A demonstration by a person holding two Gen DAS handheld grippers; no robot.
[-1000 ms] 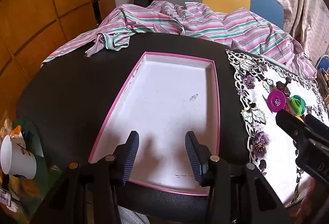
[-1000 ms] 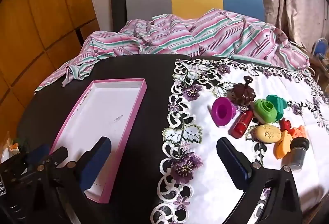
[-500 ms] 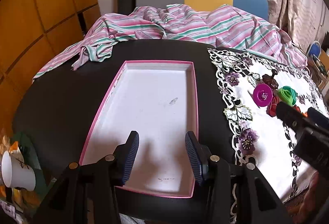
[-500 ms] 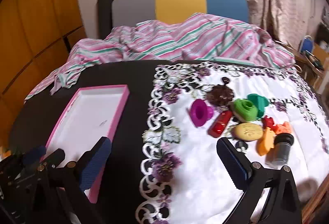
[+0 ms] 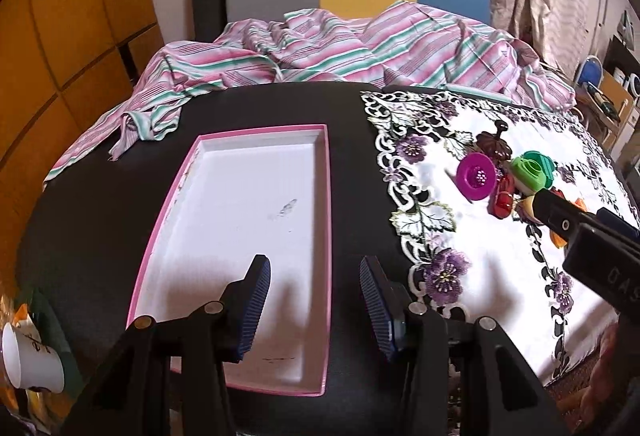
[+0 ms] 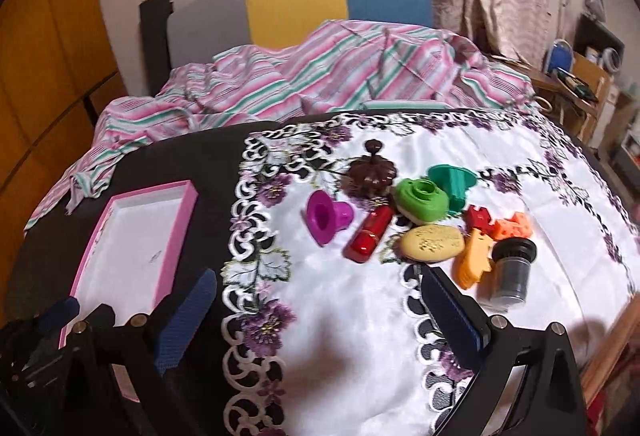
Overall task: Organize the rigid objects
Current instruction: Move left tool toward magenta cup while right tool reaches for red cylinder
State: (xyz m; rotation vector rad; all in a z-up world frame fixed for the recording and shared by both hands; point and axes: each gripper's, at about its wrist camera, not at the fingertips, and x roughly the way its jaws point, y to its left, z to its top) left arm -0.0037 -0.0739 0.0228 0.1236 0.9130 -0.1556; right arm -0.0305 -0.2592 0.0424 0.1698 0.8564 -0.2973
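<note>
Pink-rimmed white tray [image 5: 256, 196] flat on the black table [image 5: 100, 204], left of the embroidered white cloth [image 6: 360, 300] and bare inside. Left gripper [image 5: 314, 306] above the tray's near end, jaws apart, nothing between them. Right gripper [image 6: 320, 316] over the cloth's near edge, to the tray's right, jaws spread wide, nothing held.

Clustered on the cloth, well right of the tray: magenta funnel [image 6: 326, 216] nearest the tray, red cylinder [image 6: 370, 238] just beside it, brown lidded piece [image 6: 372, 172] behind, light green block [image 6: 420, 200] and teal piece [image 6: 454, 178] farther right. Beyond those, tan oval [image 6: 434, 248], orange pieces [image 6: 474, 258], dark grey jar [image 6: 512, 270], possibly touching one another; hard to tell through the blur. Striped fabric [image 5: 340, 48] bunched behind the tray.
</note>
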